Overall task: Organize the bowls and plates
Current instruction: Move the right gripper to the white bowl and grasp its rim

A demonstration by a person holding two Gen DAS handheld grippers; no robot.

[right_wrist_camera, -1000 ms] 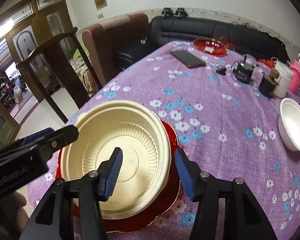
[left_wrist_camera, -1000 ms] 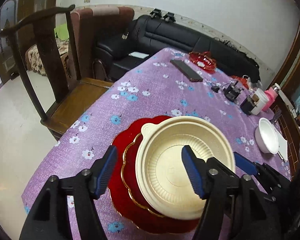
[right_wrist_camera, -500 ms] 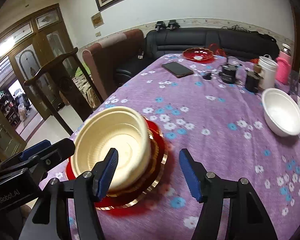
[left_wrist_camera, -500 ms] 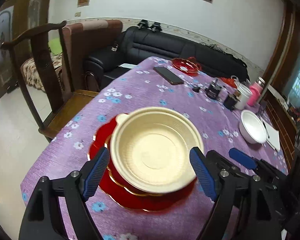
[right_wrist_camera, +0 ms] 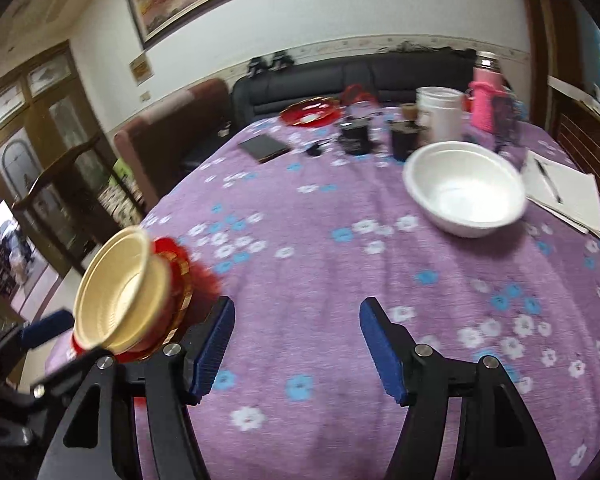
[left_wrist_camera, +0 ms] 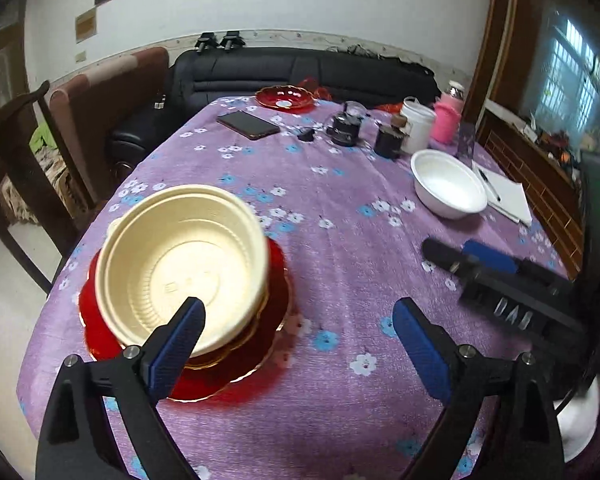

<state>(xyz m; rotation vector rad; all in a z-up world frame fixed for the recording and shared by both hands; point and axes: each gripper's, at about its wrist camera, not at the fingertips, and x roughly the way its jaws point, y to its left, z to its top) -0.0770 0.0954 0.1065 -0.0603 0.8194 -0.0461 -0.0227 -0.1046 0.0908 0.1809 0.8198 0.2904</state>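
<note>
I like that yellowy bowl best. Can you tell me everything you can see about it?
The cream bowl is round and deep, with ribbed sides, a flat bottom and a thick rolled rim. It looks like thin disposable plastic or foam, and it is empty. It sits upright on a gold-edged red plate, which lies on a bigger red plate, near the edge of the purple flowered tablecloth. Neither gripper touches it.

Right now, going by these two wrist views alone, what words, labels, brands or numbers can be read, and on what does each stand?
No text reads cleanly.
White lettering on the black body of the right gripper: motion-blurred, unreadable.
Embossed marks in the base of the cream ribbed plastic bowl: too faint.
Small tan wall plaque: too small.
</note>
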